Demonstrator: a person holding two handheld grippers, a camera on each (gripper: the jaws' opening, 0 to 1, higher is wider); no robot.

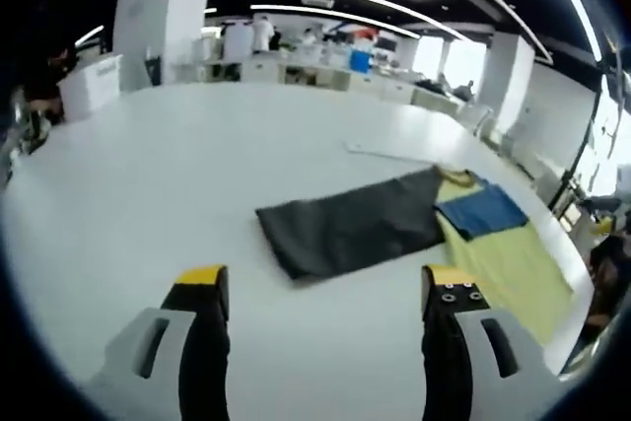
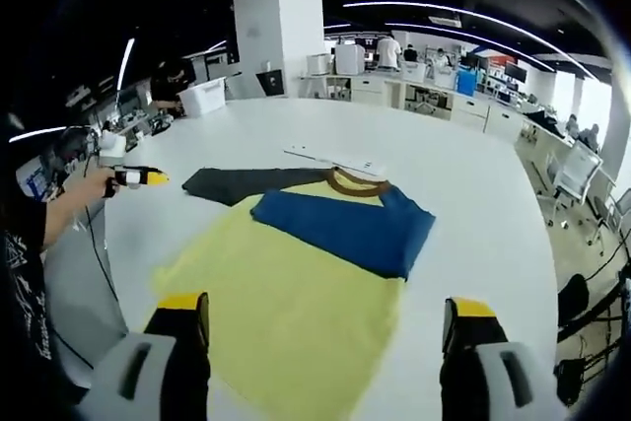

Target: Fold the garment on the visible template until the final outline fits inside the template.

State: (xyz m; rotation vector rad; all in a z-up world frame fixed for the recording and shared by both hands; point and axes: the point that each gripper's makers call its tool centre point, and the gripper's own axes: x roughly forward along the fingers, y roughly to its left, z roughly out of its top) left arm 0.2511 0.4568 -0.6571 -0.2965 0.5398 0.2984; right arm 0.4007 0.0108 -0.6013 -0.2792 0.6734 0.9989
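Right gripper (image 2: 325, 327): jaws rise from 6 o'clock of the right gripper view, yellow-tipped, set wide apart and holding nothing; they hang over the near end of the yellow sheet.
Left gripper (image 1: 325, 288): jaws likewise apart and empty in the left gripper view, over bare white table (image 1: 148, 165); in the right gripper view it shows at 9 o'clock, held in a hand (image 2: 94, 182) off the table's edge.
Yellow template (image 2: 281, 288): flat sheet on the table, running from 6 o'clock toward the centre of the right gripper view; in the left gripper view it lies at 4 o'clock.
Blue garment (image 2: 345, 224): folded, brown collar at its far end, lying across the far part of the template; one corner reaches past the sheet's edge at 3 o'clock.
Dark cloth (image 1: 355, 224): grey-black, folded oblong, on the table beside the template, its end touching the blue garment's area; at 10 o'clock of the garment in the right gripper view.
White strip (image 2: 335, 160): flat, just beyond the collar.
Writing: none legible on any item.
Background: white pillar (image 2: 281, 32), desks and people far off.
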